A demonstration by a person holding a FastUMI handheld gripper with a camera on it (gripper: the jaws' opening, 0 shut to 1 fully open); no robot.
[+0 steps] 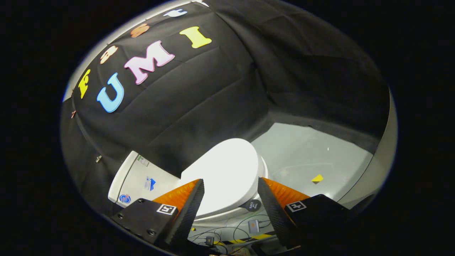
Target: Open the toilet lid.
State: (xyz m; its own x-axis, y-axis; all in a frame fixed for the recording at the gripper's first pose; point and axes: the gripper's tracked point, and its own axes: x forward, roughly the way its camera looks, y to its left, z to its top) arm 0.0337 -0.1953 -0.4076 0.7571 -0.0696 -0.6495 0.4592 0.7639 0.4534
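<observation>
Beyond my claw (231,199), fingers spread wide and holding nothing, sits the glossy white oval toilet lid (224,174), closed flat. I'd go for its front rim, hook under, then lift up toward the white tank (137,179).

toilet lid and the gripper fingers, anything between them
Nothing: in the gripper view the open gripper hangs apart from the closed toilet lid, which shows through the gap between its fingers, with no object between them.

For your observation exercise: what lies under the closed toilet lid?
The toilet lid is down, hiding the seat and bowl. The hand-held gripper is open, fingers apart before the lid.
</observation>
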